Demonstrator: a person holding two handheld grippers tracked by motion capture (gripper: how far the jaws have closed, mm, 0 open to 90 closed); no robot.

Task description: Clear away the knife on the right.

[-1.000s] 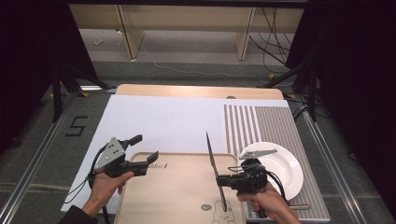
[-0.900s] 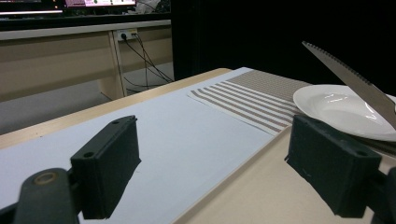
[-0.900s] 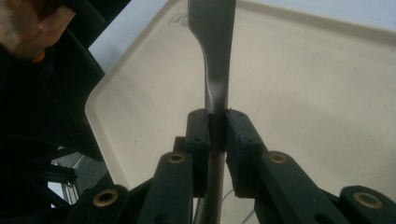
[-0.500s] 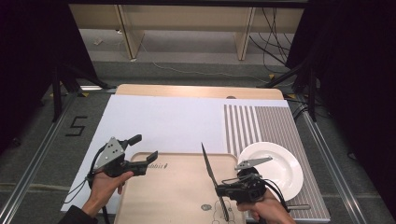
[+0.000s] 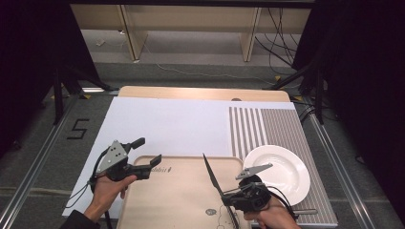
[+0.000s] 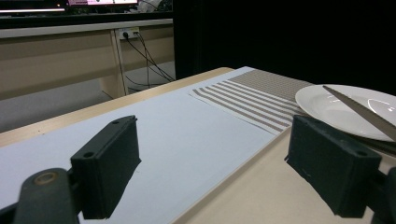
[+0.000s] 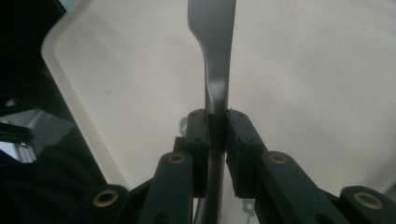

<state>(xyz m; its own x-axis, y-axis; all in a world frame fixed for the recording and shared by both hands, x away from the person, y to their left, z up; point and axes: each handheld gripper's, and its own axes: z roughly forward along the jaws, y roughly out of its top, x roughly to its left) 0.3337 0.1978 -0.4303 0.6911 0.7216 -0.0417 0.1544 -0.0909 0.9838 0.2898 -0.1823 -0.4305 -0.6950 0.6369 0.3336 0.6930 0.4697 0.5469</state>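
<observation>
A table knife (image 5: 212, 175) stands slanted over the pale wooden tray (image 5: 181, 200), its blade tip up and to the left. My right gripper (image 5: 230, 198) is shut on the knife near its handle. In the right gripper view both pads clamp the knife's neck (image 7: 215, 126) and the blade (image 7: 212, 42) runs up over the tray (image 7: 303, 70). At the tray's left edge my left gripper (image 5: 149, 151) is open with nothing between its fingers (image 6: 107, 163). The left gripper view has the knife blade (image 6: 359, 112) in front of a white plate (image 6: 336, 105).
The white plate (image 5: 279, 171) lies on a striped placemat (image 5: 267, 126) to the right of the tray. A white sheet (image 5: 167, 124) covers the table behind the tray. A thin metal utensil (image 5: 303, 211) lies at the placemat's near edge.
My right gripper has drawn back toward the person and shifted left with the knife, whose blade now leans further left. The left gripper has stayed put.
</observation>
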